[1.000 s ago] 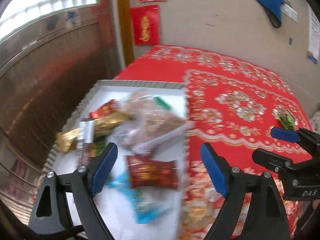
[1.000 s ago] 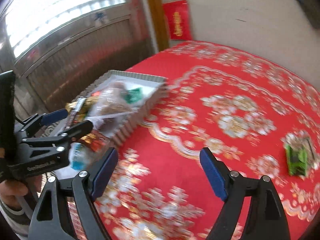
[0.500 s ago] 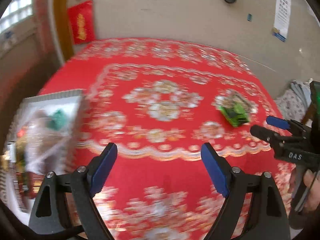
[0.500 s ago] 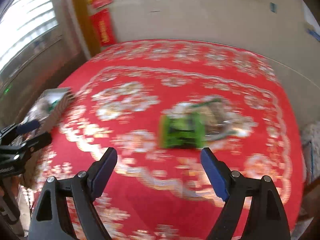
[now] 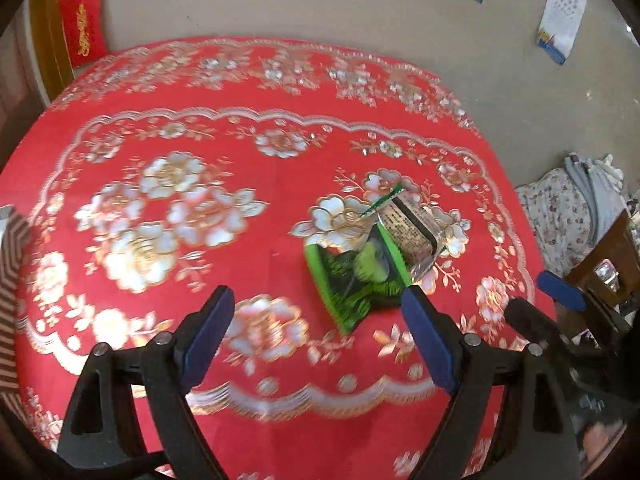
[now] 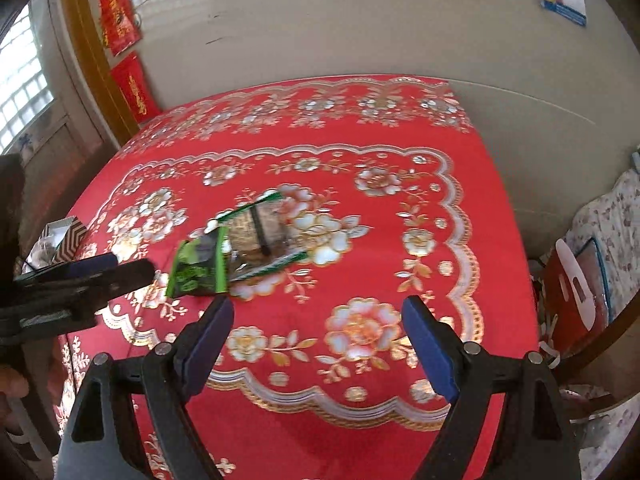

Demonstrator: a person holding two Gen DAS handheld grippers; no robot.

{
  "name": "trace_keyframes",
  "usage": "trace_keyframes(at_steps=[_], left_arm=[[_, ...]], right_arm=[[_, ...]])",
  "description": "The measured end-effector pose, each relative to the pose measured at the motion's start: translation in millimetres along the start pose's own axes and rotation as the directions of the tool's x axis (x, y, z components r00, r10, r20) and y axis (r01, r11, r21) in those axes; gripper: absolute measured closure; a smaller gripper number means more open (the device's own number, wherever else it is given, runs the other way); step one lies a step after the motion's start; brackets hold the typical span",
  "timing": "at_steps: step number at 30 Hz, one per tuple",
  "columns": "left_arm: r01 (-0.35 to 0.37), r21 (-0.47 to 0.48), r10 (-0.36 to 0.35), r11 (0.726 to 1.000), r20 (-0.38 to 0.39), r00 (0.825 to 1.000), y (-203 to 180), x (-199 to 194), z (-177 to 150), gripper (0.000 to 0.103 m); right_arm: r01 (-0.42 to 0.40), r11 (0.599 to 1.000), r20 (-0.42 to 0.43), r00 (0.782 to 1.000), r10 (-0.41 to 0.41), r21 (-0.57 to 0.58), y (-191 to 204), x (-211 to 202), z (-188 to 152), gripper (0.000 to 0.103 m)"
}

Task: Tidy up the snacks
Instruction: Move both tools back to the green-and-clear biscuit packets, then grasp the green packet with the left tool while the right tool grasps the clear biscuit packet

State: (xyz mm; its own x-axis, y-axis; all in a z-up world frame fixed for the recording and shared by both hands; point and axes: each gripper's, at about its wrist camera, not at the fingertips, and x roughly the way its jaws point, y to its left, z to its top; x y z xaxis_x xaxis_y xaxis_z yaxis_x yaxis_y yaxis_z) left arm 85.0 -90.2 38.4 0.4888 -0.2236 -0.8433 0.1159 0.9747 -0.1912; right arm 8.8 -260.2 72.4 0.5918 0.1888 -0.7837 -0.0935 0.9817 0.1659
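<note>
A green snack packet (image 5: 354,280) lies on the red flowered tablecloth (image 5: 160,128), with a clear packet of brown snack (image 5: 410,234) lying against its far side. My left gripper (image 5: 316,296) hovers open just in front of it, and its right fingertip (image 5: 414,300) overlaps the packet's near corner. In the right wrist view the green packet (image 6: 198,268) and the clear packet (image 6: 260,236) lie ahead and to the left of my right gripper (image 6: 318,306), which is open and empty. The left gripper (image 6: 100,268) reaches in from the left edge there.
The ridged white snack tray (image 6: 66,236) sits at the table's far left and shows as a striped rim (image 5: 12,248) in the left wrist view. Red banners (image 6: 134,88) hang on the wall behind. A wooden chair (image 5: 608,248) and floral bedding (image 5: 560,204) stand right of the table.
Both grippers have swung right, away from the tray of snacks and across the cloth. The green packet has come from far off to just in front of them. Both stayed open and empty.
</note>
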Motion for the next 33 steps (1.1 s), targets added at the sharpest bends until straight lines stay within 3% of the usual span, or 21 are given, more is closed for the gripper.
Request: trace_keyframes(at_steps=[6, 9, 14, 20, 23, 25, 33], left_arm=[[-0.042, -0.002, 0.042, 0.999, -0.042, 0.998, -12.3, 29.7, 7.3, 0.017], [-0.037, -0.021, 0.036, 0.999, -0.046, 0.998, -6.1, 36.6, 8.5, 0.017], [-0.093, 0.008, 0.094, 0.996, -0.064, 0.994, 13.7, 33.7, 7.1, 0.017], [-0.046, -0.067, 0.044, 0.997, -0.031, 0.999, 29.7, 19.0, 10.5, 0.017], [-0.037, -0.043, 0.036, 0.998, -0.031, 0.999, 19.5, 23.0, 13.4, 0.018], [-0.088, -0.017, 0.087, 0.996, -0.04, 0.995, 16.6, 30.3, 13.7, 0.019], [-0.031, 0.091, 0.038, 0.995, -0.071, 0.997, 14.5, 34.7, 14.9, 0.018]], right_arm=[[-0.005, 1.0, -0.004, 1.0, 0.005, 0.002, -9.6, 4.7, 3.8, 0.017], [-0.014, 1.0, -0.006, 1.0, 0.014, -0.003, -8.8, 8.7, 7.5, 0.017], [-0.012, 0.999, -0.012, 1.0, 0.012, -0.048, 2.9, 14.1, 17.9, 0.017], [-0.025, 0.992, -0.022, 1.0, 0.023, -0.122, 26.3, 32.6, 37.5, 0.017], [-0.022, 0.987, -0.048, 0.999, 0.015, -0.16, 38.1, 47.7, 44.0, 0.016], [-0.006, 0.985, -0.059, 0.998, -0.004, -0.17, 41.3, 57.6, 50.1, 0.016], [0.001, 0.988, -0.083, 0.996, -0.014, -0.156, 32.9, 66.8, 53.7, 0.015]])
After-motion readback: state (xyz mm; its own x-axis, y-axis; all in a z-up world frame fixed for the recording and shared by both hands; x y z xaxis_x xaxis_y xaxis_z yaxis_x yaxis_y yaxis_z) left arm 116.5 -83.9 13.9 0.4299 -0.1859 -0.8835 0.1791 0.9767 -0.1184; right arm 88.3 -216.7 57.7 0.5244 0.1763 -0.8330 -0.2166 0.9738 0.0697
